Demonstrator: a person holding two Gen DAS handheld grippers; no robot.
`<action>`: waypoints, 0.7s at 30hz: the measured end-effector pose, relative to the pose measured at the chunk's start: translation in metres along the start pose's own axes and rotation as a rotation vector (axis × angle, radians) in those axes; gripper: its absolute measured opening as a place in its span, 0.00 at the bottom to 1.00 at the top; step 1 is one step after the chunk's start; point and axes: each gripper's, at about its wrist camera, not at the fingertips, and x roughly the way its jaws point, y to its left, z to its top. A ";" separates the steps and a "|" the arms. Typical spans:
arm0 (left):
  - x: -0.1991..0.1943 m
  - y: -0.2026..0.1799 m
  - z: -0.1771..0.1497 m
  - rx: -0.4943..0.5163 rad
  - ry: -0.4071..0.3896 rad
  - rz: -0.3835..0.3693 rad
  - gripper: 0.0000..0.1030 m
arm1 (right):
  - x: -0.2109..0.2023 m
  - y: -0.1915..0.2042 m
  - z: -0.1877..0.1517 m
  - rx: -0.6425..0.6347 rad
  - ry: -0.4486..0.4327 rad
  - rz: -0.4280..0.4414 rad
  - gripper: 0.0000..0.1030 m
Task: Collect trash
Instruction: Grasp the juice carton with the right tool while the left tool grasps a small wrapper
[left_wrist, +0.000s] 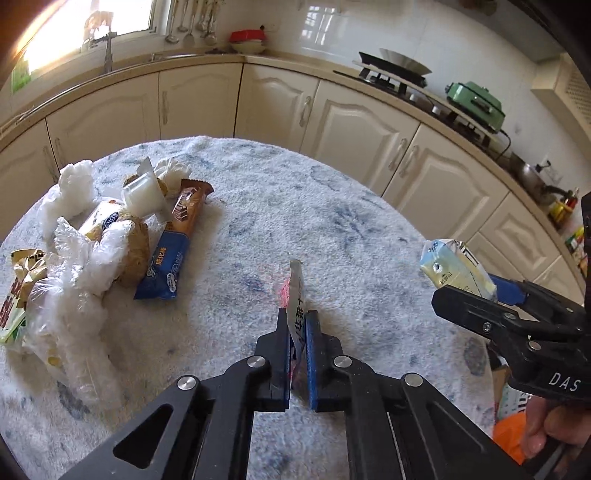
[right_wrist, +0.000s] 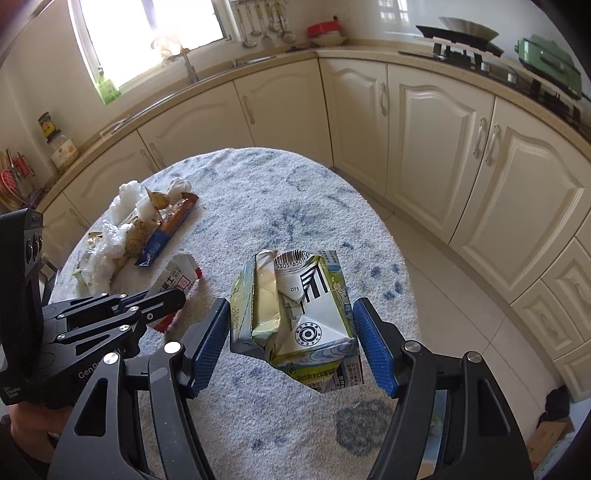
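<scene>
Left tongs (left_wrist: 297, 347) pinch the thin white-and-red sachet wrapper (left_wrist: 296, 291); right tongs (right_wrist: 291, 343) hold the crushed yellow-green drink carton (right_wrist: 295, 314). Keep both squeezes firm while carrying toward the pile at ten o'clock.

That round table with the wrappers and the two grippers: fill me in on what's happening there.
A person is clearing trash with two handheld grippers. The left gripper is shut on a white and red printed snack wrapper. The right gripper holds a crushed pale green and white drink carton above the towel-covered round table. A pile of plastic bags and wrappers is on the table's left side.
</scene>
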 end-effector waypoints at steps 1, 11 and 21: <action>-0.004 -0.003 -0.002 0.001 -0.002 -0.004 0.03 | -0.004 0.000 -0.001 0.000 -0.004 0.000 0.67; -0.035 -0.017 -0.018 -0.001 -0.032 -0.025 0.03 | -0.031 0.006 -0.010 -0.005 -0.031 -0.006 0.67; -0.094 -0.053 -0.011 0.071 -0.138 -0.050 0.03 | -0.080 -0.010 -0.013 0.030 -0.120 -0.024 0.67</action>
